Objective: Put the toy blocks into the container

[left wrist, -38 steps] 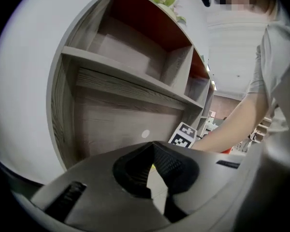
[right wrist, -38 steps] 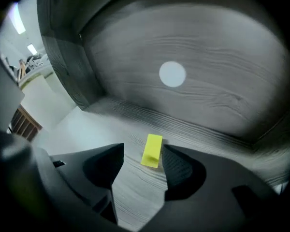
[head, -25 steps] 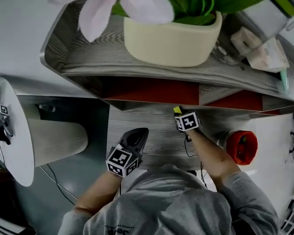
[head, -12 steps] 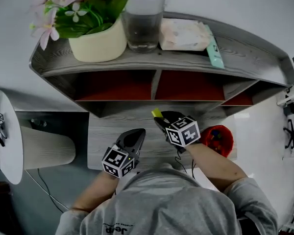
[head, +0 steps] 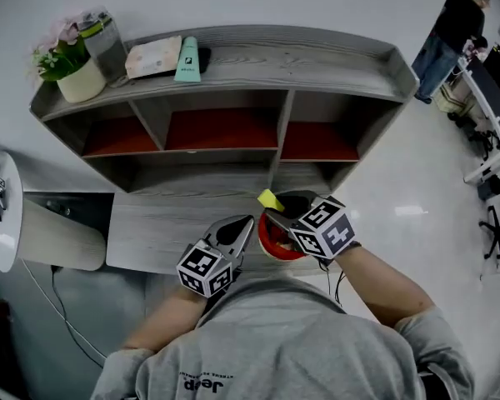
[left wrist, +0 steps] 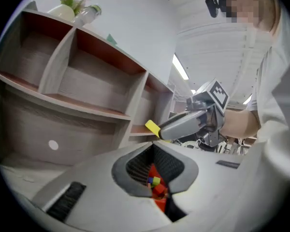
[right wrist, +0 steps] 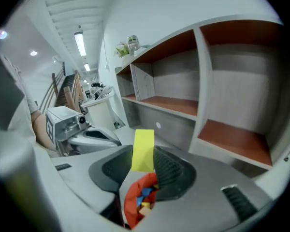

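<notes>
**Yellow block pinched above the red container**

The right gripper (head: 277, 212) is pinching a yellow rectangular toy block (head: 270, 199) between its pads. The block is standing up past the fingertips, and the jaws are spread only as far as its width. In the right gripper view, a round red container (right wrist: 135, 199) is showing directly beneath those jaws. Small coloured blocks (right wrist: 145, 197) in blue, yellow and red are lying inside it.

From the head view, the yellow block is hanging at the container's far rim. Whether it is over the opening or just beyond it cannot be told.

The left gripper (head: 247, 223) is pointing at the container from the left, with its tip just beside the rim. Its jaws are pressed together at the tips and are gripping nothing. In the left gripper view, the container and its blocks are showing through the hollow behind the closed tips.

The container is sitting near the front edge of a grey wood-grain desk (head: 158, 232). A grey hutch shelf (head: 317, 61) with red-backed compartments is rising behind it. On top of the shelf, at the left end, a cream pot of pink flowers (head: 77, 82), a clear bottle (head: 105, 42), a pale tissue pack (head: 152, 57) and a teal tube (head: 187, 60) are lined up.
</notes>
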